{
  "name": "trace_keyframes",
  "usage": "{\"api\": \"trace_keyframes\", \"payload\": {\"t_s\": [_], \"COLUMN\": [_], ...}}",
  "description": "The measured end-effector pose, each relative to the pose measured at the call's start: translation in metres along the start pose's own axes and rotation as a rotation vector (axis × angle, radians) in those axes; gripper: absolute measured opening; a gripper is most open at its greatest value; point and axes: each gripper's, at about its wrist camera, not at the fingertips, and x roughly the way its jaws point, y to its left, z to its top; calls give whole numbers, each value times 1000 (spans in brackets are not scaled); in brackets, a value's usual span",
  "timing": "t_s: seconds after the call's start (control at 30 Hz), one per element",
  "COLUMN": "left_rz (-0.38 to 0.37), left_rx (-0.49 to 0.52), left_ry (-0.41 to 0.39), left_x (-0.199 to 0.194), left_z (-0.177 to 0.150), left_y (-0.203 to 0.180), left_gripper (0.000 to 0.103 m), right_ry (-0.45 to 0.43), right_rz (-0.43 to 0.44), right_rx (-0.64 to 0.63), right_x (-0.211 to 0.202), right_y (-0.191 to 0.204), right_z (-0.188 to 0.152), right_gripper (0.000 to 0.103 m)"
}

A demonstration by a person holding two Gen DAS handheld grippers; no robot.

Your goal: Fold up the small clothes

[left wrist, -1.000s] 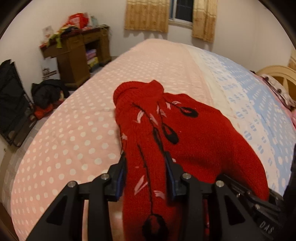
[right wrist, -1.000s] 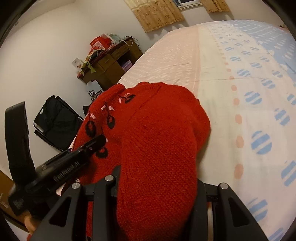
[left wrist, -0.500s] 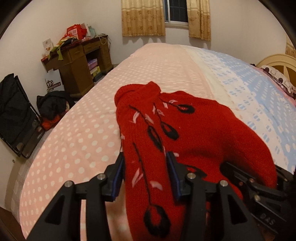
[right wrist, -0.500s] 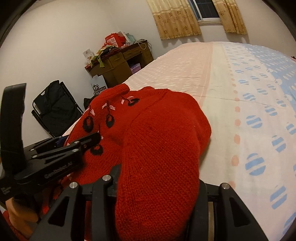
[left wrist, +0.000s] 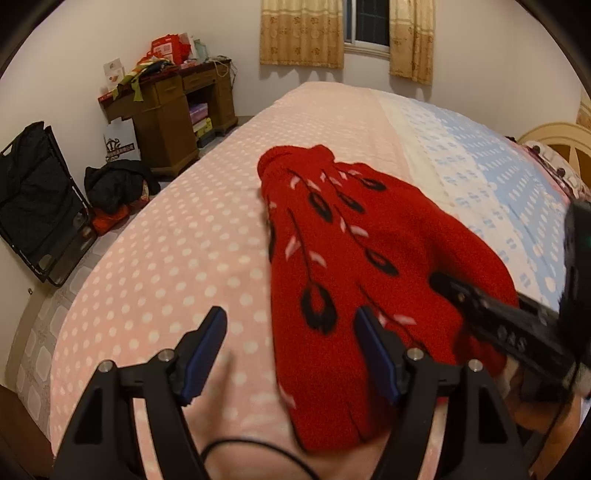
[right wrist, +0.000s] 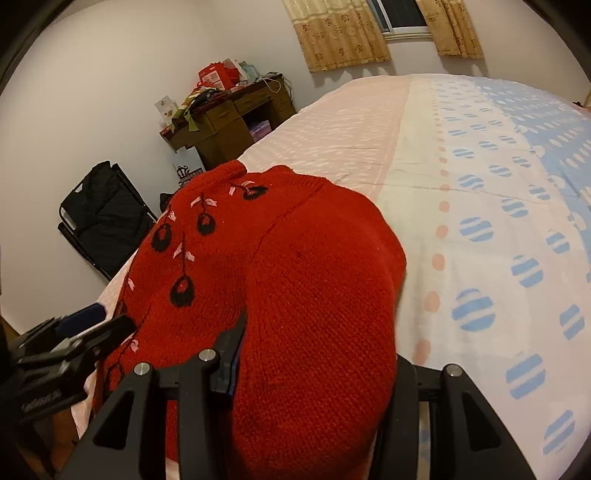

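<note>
Your left gripper (left wrist: 291, 354) is opening wide, its fingers straddling the red sweater's (left wrist: 354, 258) left edge without pressing it. Your right gripper (right wrist: 314, 365) is easing open around a bunched fold. The sweater is lying on the polka-dot bedspread (left wrist: 177, 258), open bedding stretching ahead toward the curtained window (left wrist: 365, 22).

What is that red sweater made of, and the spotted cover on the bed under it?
The red sweater looks like knitted wool or acrylic yarn: rows of stitches show, the surface is matte and a little fuzzy, with black and pink motifs, apparently stitched on. The bed cover seems a soft fleece or flannel blanket, matte with printed dots; the exact fibre cannot be told.
</note>
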Motion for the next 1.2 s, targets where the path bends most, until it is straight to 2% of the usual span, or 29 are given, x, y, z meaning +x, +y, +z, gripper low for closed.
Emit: {"api": "trace_keyframes", "payload": {"t_s": [0.1, 0.2, 0.27, 0.37, 0.43, 0.57, 0.63, 0.7, 0.77, 0.93, 1.07, 1.13, 1.2], "left_rz": [-20, -34, -1, 77, 116, 90, 137, 236, 295, 312, 358, 358, 342], "left_rx": [45, 86, 110, 115, 156, 115, 133, 186, 216, 152, 89, 63, 55], "left_ry": [-1, 40, 39, 35, 14, 12, -36, -92, -131, -192, -242, -261, -278], "left_x": [-10, -8, -3, 5, 7, 1, -14, -30, -44, -90, -127, -143, -153], "left_z": [-12, -25, -31, -30, -27, -25, -27, -27, -24, -16, -17, -22, -29], "left_y": [-2, -4, -6, -8, -7, 3, 1, -6, -10, 14, 35, 40, 38], "left_gripper": [75, 81, 83, 100, 103, 103, 103, 103, 103, 103, 103, 103, 103], "right_ry": [11, 12, 16, 23, 20, 2, -16, -44, -74, -141, -208, -244, -289], "right_rz": [3, 2, 1, -18, -38, -51, -40, -37, -13, -12, 35, 48, 44], "right_rx": [24, 24, 26, 22, 12, 4, 45, 90, 111, 134, 101, 76, 49], "right_x": [-1, -2, -1, -1, -4, -8, -19, -37, -54, -99, -137, -158, -176], "right_y": [0, 2, 2, 5, 9, 12, 11, 13, 15, 26, 43, 55, 67], "right_z": [0, -1, 0, -2, -3, -5, -6, -9, -13, -20, -24, -28, -33], "right_gripper": [45, 45, 45, 45, 45, 45, 47, 47, 47, 51, 55, 64, 67]}}
